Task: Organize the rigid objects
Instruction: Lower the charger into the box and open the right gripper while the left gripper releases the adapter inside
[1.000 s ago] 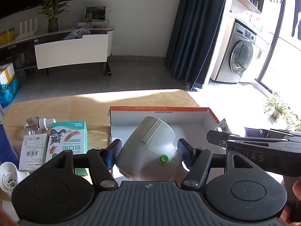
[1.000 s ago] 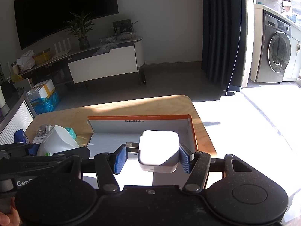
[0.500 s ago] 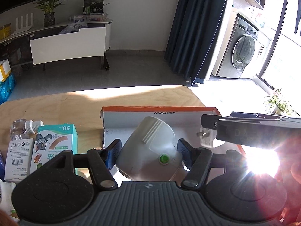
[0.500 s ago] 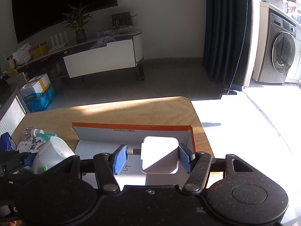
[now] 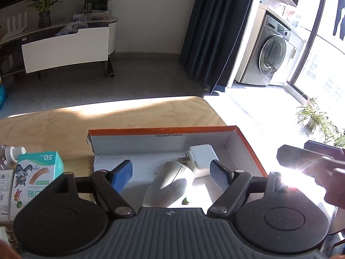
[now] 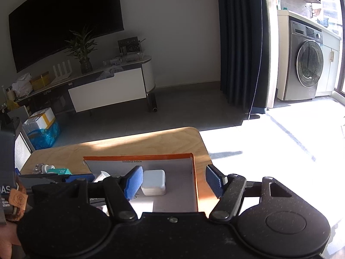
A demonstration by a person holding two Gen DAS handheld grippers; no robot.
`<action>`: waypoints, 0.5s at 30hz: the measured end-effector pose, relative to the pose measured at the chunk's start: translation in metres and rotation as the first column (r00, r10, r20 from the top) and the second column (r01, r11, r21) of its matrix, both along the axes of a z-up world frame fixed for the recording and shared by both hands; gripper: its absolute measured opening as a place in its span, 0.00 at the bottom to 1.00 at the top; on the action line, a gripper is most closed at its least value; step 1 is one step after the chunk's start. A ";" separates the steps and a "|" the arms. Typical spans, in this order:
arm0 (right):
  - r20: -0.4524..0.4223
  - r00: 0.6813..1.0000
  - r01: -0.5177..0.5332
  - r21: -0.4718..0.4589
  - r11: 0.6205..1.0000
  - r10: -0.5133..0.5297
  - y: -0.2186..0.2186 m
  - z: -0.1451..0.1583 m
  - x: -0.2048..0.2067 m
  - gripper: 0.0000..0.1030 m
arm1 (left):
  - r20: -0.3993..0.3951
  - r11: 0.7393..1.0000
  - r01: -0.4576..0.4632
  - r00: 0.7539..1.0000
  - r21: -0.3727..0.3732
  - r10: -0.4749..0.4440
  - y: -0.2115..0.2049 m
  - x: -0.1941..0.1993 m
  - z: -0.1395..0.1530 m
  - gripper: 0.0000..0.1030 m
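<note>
Two white items lie released in the orange-edged box; both claws stand open.

The white charger [image 5: 202, 155] lies flat on the box floor near the far right corner, prongs toward the white bottle [image 5: 167, 186], which lies on its side just beside it, green cap [image 5: 185, 200] at the near end. The cardboard box [image 5: 248, 149] sits on the wooden worktop [image 5: 129, 116]. The left claw [image 5: 171, 173] has just been opening; its blue pads flank the bottle without touching it. The right claw [image 6: 174, 182] has also just been opening, nothing pressed between its pads, with the charger beyond its left pad. Left of the box stand a plaster carton [image 5: 36, 172] and a small clear bottle [image 5: 10, 152].
</note>
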State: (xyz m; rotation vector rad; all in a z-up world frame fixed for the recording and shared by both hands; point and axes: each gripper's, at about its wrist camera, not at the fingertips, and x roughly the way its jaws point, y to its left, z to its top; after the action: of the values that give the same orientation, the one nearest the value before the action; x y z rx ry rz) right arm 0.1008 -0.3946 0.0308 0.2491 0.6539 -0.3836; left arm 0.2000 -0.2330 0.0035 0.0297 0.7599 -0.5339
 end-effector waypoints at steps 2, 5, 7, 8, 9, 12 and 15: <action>0.008 1.000 -0.002 0.007 1.000 0.002 0.002 0.003 -0.004 0.76 | 0.009 1.000 -0.003 1.000 0.012 0.003 0.003 -0.005 0.003 0.84; 0.015 1.000 -0.008 0.006 1.000 0.008 0.007 0.007 -0.007 0.79 | 0.013 0.999 -0.023 1.000 0.040 0.022 0.008 -0.013 0.008 0.95; 0.014 1.000 -0.008 -0.007 1.000 0.008 0.012 0.010 -0.010 0.83 | 0.028 0.998 -0.040 0.999 0.054 0.038 0.013 -0.019 0.013 0.99; 0.012 1.000 -0.005 -0.012 1.000 0.005 0.014 0.011 -0.011 0.86 | 0.029 0.996 -0.053 0.998 0.068 0.051 0.016 -0.022 0.015 1.00; 0.011 1.000 -0.001 -0.013 1.000 0.002 0.015 0.011 -0.012 0.86 | 0.029 0.995 -0.064 0.998 0.078 0.062 0.017 -0.023 0.018 1.00; 0.012 1.000 0.013 -0.008 1.000 -0.013 0.021 0.013 -0.017 0.89 | 0.035 0.991 -0.100 0.995 0.094 0.097 0.027 -0.032 0.024 1.00; 0.003 1.000 0.010 -0.007 1.000 -0.010 0.026 0.013 -0.021 0.89 | 0.043 0.986 -0.122 0.992 0.115 0.117 0.036 -0.039 0.028 1.00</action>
State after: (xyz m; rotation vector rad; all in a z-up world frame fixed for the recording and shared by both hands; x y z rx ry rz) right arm 0.0797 -0.3684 0.0437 0.2464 0.6488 -0.3949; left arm 0.1611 -0.1970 0.0316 0.1018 0.7518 -0.3734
